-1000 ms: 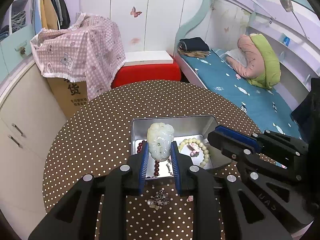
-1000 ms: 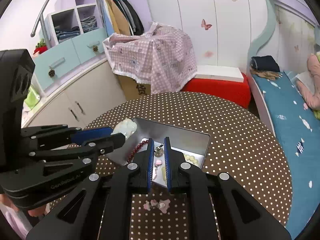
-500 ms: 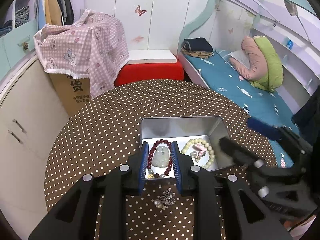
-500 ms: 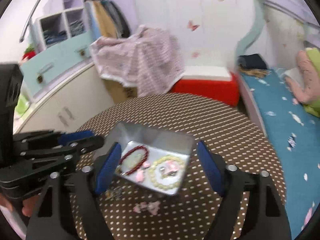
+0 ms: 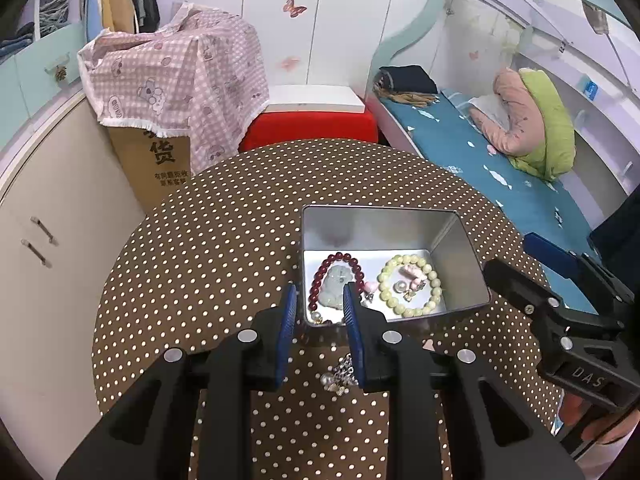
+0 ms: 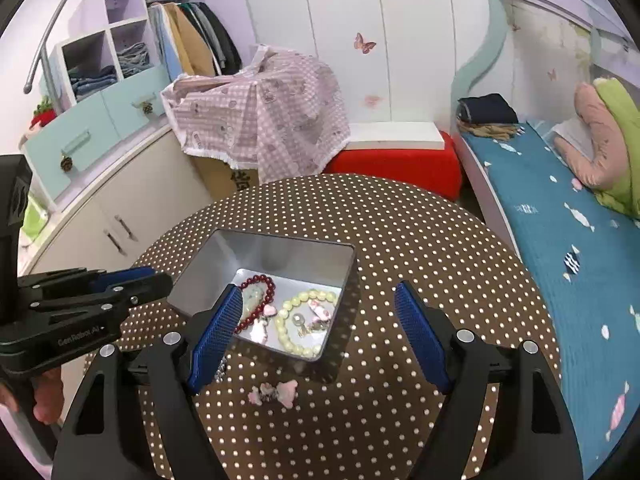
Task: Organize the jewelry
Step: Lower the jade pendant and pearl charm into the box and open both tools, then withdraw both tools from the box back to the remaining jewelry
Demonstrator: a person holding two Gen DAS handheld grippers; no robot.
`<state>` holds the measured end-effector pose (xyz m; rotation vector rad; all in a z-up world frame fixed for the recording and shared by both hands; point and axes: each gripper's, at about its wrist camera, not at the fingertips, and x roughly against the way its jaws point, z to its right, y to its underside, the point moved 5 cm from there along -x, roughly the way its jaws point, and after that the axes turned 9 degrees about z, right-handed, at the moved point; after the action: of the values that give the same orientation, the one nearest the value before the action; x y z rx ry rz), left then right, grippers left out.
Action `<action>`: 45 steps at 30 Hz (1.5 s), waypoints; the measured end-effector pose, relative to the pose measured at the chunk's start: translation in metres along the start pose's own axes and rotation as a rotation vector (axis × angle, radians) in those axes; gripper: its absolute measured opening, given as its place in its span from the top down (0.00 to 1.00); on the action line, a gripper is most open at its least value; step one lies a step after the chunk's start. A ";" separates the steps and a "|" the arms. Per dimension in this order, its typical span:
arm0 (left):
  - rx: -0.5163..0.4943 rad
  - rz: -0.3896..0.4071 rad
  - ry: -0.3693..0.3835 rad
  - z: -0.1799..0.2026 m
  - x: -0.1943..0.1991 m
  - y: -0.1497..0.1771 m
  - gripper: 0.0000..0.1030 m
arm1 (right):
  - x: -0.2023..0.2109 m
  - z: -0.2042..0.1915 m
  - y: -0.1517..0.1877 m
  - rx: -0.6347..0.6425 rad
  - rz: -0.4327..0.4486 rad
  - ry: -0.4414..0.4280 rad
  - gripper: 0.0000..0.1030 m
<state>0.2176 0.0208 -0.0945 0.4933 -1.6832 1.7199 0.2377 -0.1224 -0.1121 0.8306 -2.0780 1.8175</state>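
Observation:
An open silver tin sits on the dotted round table. A red bead bracelet lies in it, ringing a pale jade pendant, beside a yellow-green bead bracelet with small pink and pearl pieces. My left gripper hovers over the tin's near-left corner. Its jaws are opening and stand narrow, with nothing pressed between them. My right gripper stands wide open and empty over the tin's near side. A sparkly silver piece and a pink bow clip lie on the table before the tin.
The table is round with a brown dotted cover. A bed runs along the right, a red stool and a cloth-covered cardboard box stand behind, and cabinets are at the left. A hand grips the left tool.
The jade pendant has left my left gripper and now lies in the tin inside the red bracelet. My right jaws went from shut to wide open above the tin.

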 end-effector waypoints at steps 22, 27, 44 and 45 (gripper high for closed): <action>0.005 -0.006 -0.067 -0.010 0.036 0.051 0.28 | 0.031 0.026 0.074 -0.028 -0.077 0.198 0.16; -0.050 0.056 -0.113 -0.008 0.034 0.071 0.28 | 0.029 0.018 0.084 0.019 -0.047 0.160 0.16; -0.031 0.212 -0.090 -0.003 0.039 0.100 0.28 | -0.015 -0.019 0.097 0.182 -0.151 0.038 0.39; -0.023 0.220 -0.052 -0.002 0.040 0.101 0.28 | -0.020 -0.020 0.099 0.188 -0.175 0.029 0.41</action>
<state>0.1205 0.0365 -0.1404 0.3556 -1.8498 1.8542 0.1938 -0.0926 -0.2006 0.9936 -1.7749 1.9358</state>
